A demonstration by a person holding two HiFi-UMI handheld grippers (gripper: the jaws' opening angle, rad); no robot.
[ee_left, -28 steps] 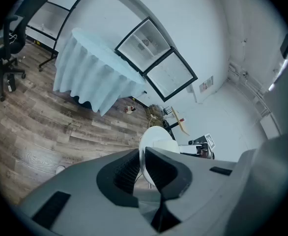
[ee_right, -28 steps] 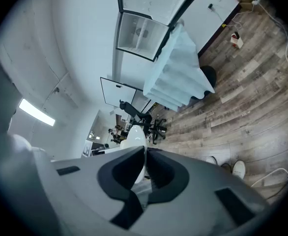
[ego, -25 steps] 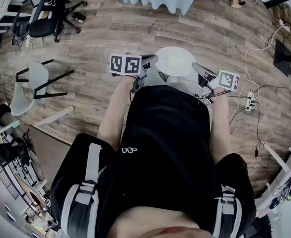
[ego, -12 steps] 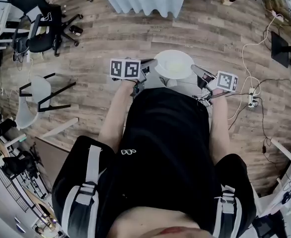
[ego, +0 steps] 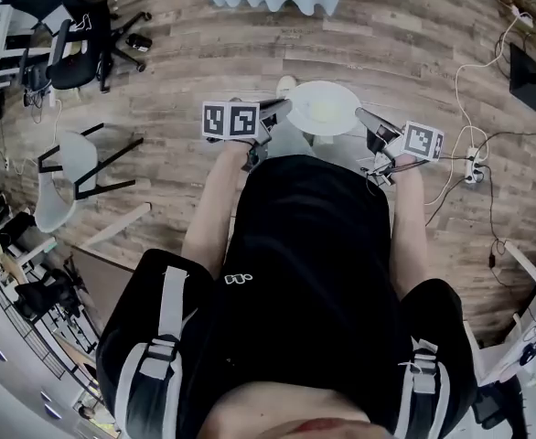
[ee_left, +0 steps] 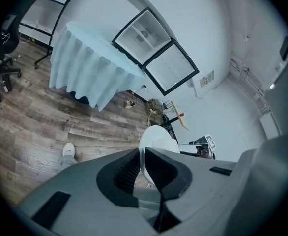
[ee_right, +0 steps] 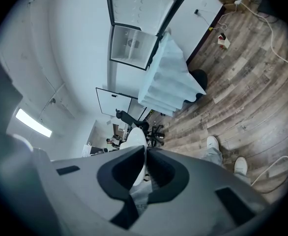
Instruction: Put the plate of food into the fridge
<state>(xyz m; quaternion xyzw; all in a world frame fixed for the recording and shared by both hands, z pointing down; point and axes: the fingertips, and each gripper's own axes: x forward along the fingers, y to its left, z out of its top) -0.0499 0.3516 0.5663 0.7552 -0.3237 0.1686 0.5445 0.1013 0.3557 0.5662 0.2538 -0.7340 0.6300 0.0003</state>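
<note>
A white plate (ego: 324, 108) with pale food on it is held level in front of the person, above the wooden floor. My left gripper (ego: 275, 115) is shut on its left rim and my right gripper (ego: 367, 124) is shut on its right rim. In the left gripper view the plate (ee_left: 156, 137) shows edge-on, its rim clamped in my left gripper (ee_left: 143, 163). In the right gripper view the plate (ee_right: 135, 140) is clamped in my right gripper (ee_right: 145, 167). The fridge (ee_left: 156, 50) stands against the far wall with both doors open; the fridge (ee_right: 134, 28) also appears in the right gripper view.
A table under a light blue cloth (ee_left: 87, 68) stands between me and the fridge. A black office chair (ego: 76, 35) and a white chair (ego: 67, 167) are at the left. Cables and a power strip (ego: 474, 167) lie on the floor at the right. One shoe (ego: 286, 85) shows beside the plate.
The floor and furniture have shifted in the head view as the person moves with the plate. A shoe now shows by the plate. Both grippers keep their hold.
</note>
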